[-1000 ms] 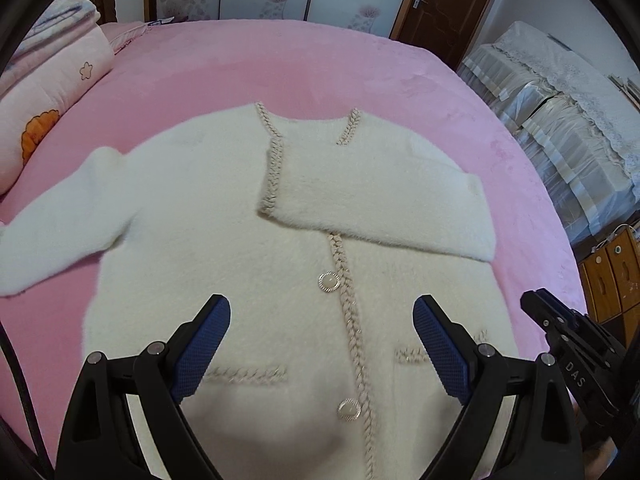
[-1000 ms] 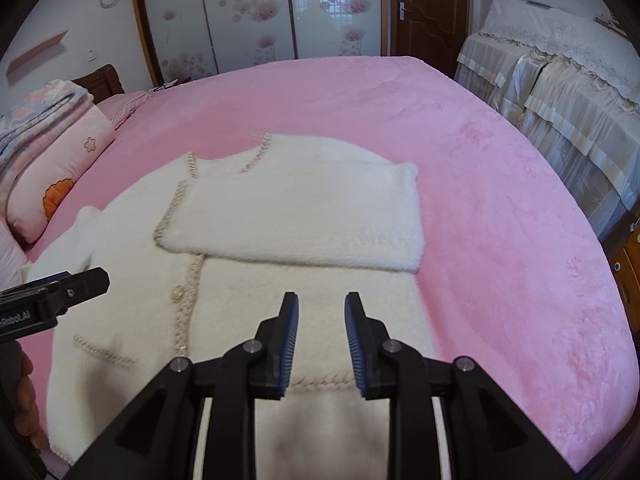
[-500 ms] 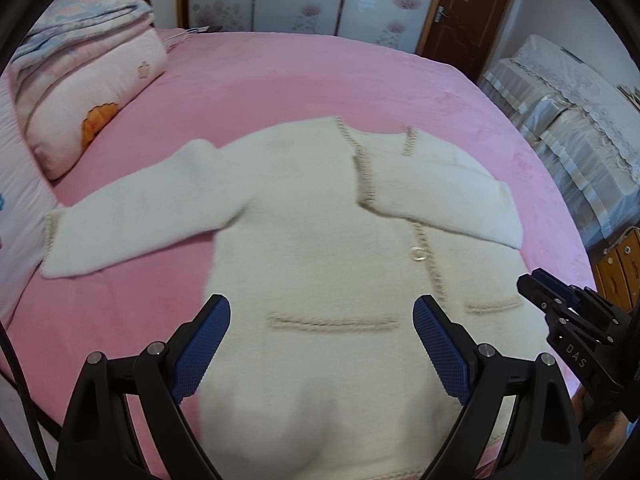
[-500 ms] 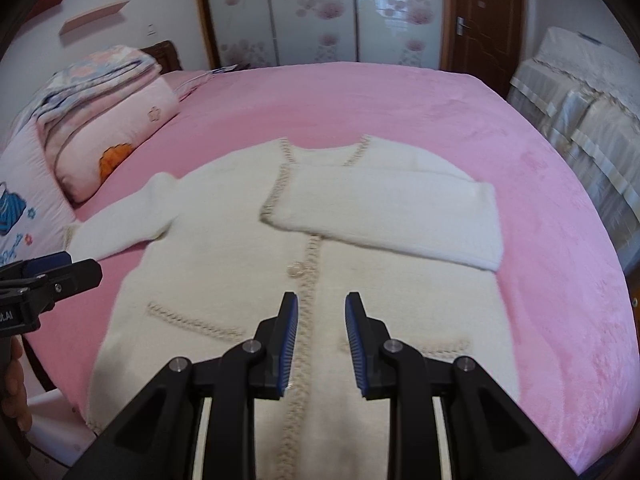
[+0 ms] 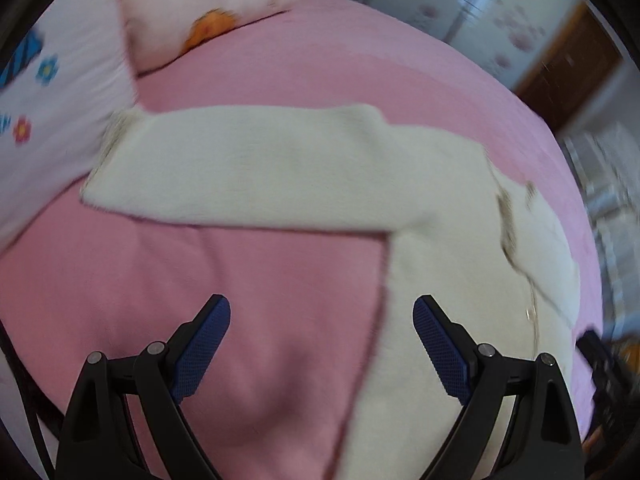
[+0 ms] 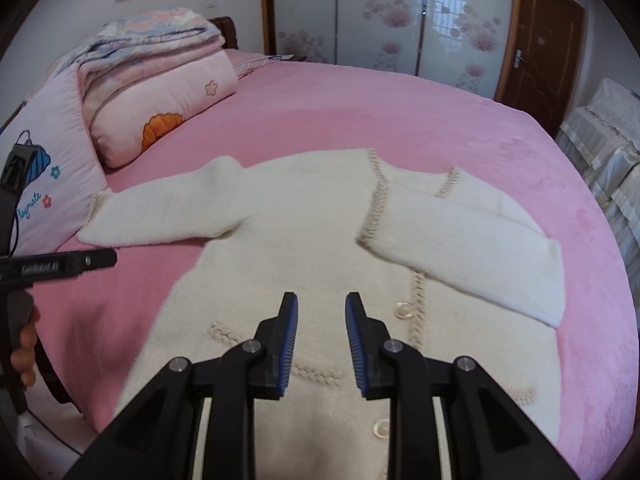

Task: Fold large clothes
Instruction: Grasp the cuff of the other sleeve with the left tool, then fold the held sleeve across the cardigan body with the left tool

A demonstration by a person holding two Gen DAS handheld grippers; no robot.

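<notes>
White cardigan (image 6: 304, 280) spread flat on the pink bed (image 6: 360, 112). One sleeve (image 6: 472, 248) already folded across the cardigan's chest, other sleeve (image 5: 240, 176) lying straight out from the cardigan toward the pillow (image 6: 52, 176). Left gripper (image 5: 320, 344) wide open, empty, near that sleeve. Right gripper (image 6: 322, 344) narrowly open, empty, over the cardigan's hem. Best to pinch the cuff (image 5: 108, 152) only, lift low, lay across chest without dragging.
</notes>
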